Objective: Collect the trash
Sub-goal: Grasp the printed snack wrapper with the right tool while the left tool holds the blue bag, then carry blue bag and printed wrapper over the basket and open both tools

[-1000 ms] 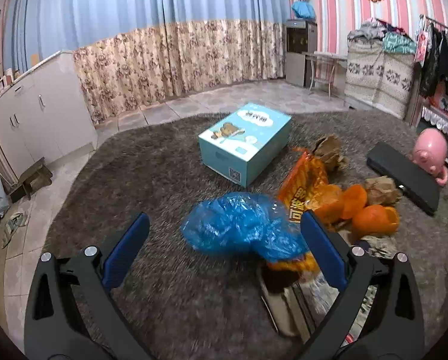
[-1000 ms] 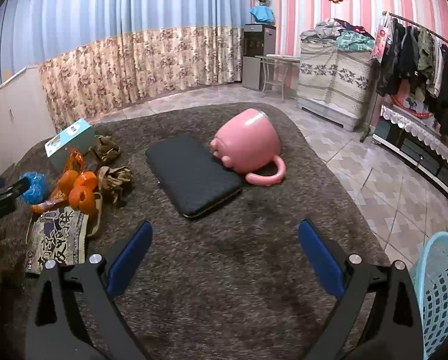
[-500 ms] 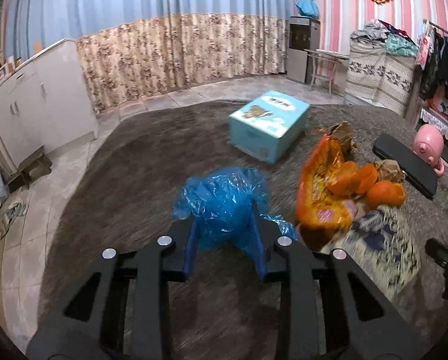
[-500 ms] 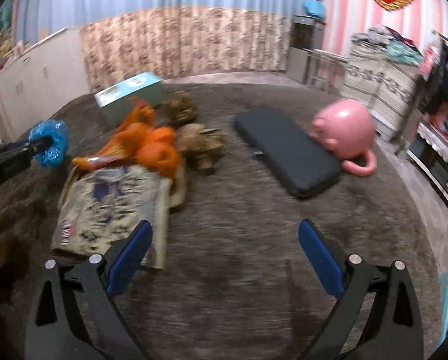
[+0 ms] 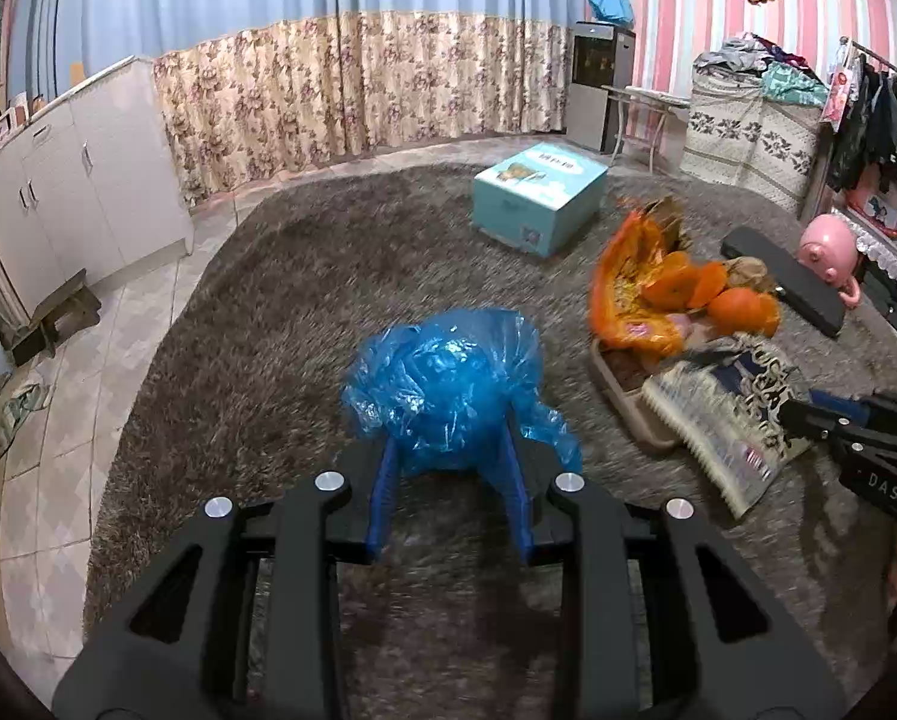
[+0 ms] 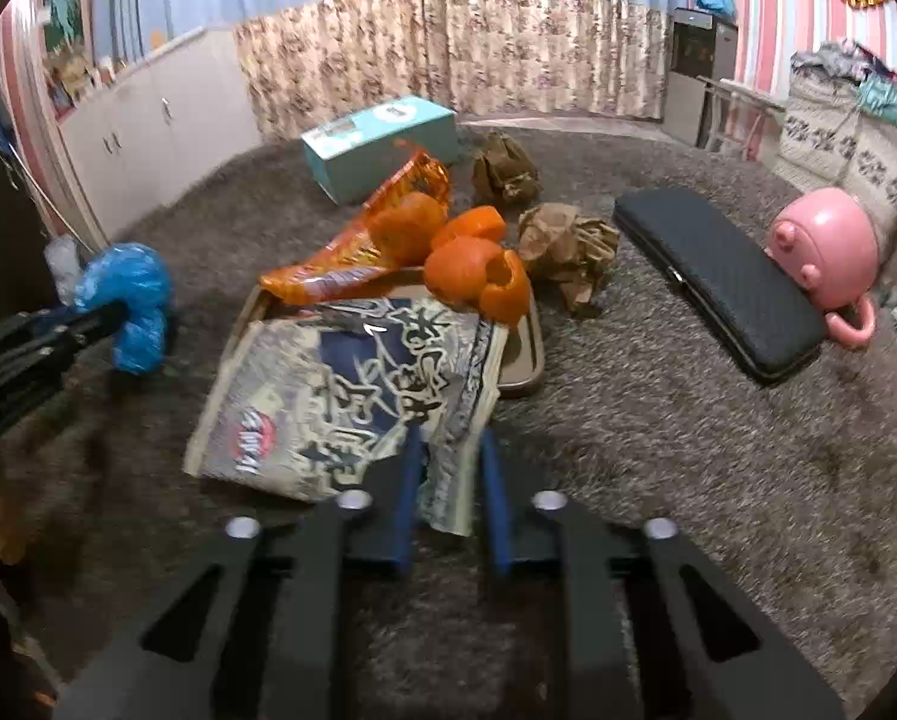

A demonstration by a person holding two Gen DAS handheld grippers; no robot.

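My left gripper (image 5: 448,450) is shut on a crumpled blue plastic bag (image 5: 448,384), which bulges out above the blue fingers, over the grey-brown carpet. In the right wrist view the same bag (image 6: 130,294) shows at the far left. My right gripper (image 6: 450,450) is closing its jaws, and the near corner of a printed blue-and-cream snack bag (image 6: 352,396) is pinched between the pads. That bag lies partly over a beige tray (image 6: 523,360). Behind it are an orange wrapper (image 6: 358,252), orange peels (image 6: 478,270) and crumpled brown paper (image 6: 568,240).
A light blue box (image 6: 376,144) stands at the back of the carpet, with another brown paper wad (image 6: 502,171) beside it. A black case (image 6: 718,276) and a pink pig mug (image 6: 820,252) lie to the right. White cabinets (image 5: 76,192) line the left wall.
My left gripper shut on the blue bag and carried it leftward, away from the pile. My right gripper swung left from the black case to the printed bag and closed on its corner.
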